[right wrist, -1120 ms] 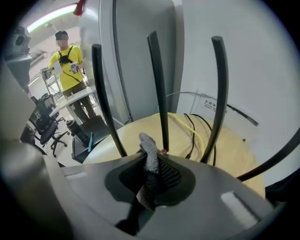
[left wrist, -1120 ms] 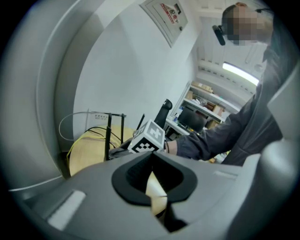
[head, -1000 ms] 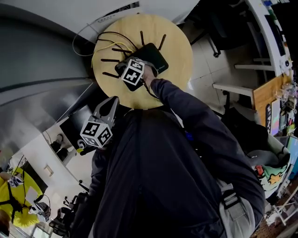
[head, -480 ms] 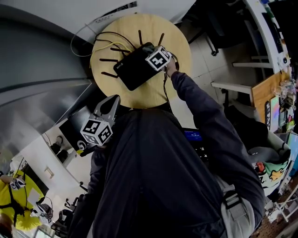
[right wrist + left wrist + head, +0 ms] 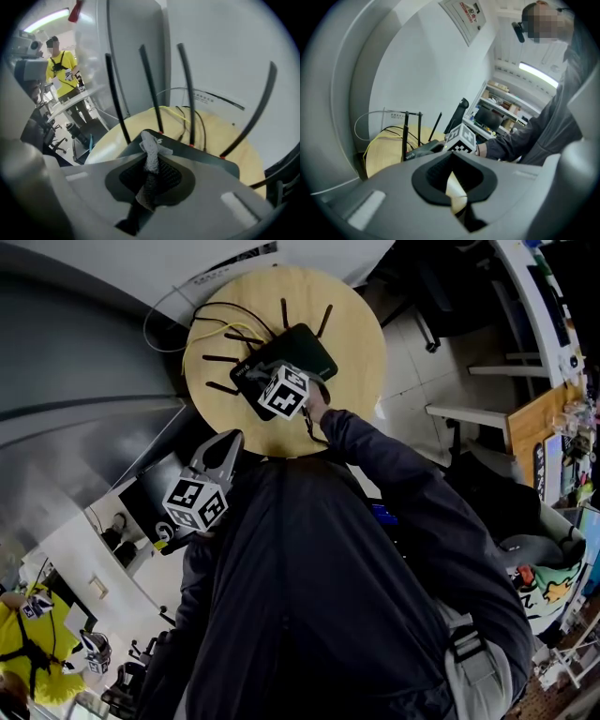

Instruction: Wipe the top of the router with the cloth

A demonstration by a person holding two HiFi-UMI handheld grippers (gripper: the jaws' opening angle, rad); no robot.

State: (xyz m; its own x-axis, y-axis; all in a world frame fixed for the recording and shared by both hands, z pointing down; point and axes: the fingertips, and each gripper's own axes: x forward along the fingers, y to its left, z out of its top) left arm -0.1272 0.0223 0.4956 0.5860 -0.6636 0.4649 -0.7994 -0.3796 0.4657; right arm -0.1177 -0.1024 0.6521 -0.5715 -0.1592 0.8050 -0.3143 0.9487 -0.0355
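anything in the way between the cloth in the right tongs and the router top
Nothing visible: the right tongs hold the cloth just over the router top; its antennas stand along the far edge.

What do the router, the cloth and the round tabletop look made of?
The router: black plastic, probably, smooth with a slight sheen. The cloth: grey fabric, mesh-like weave showing. The tabletop: pale wood or laminate; can't tell which.
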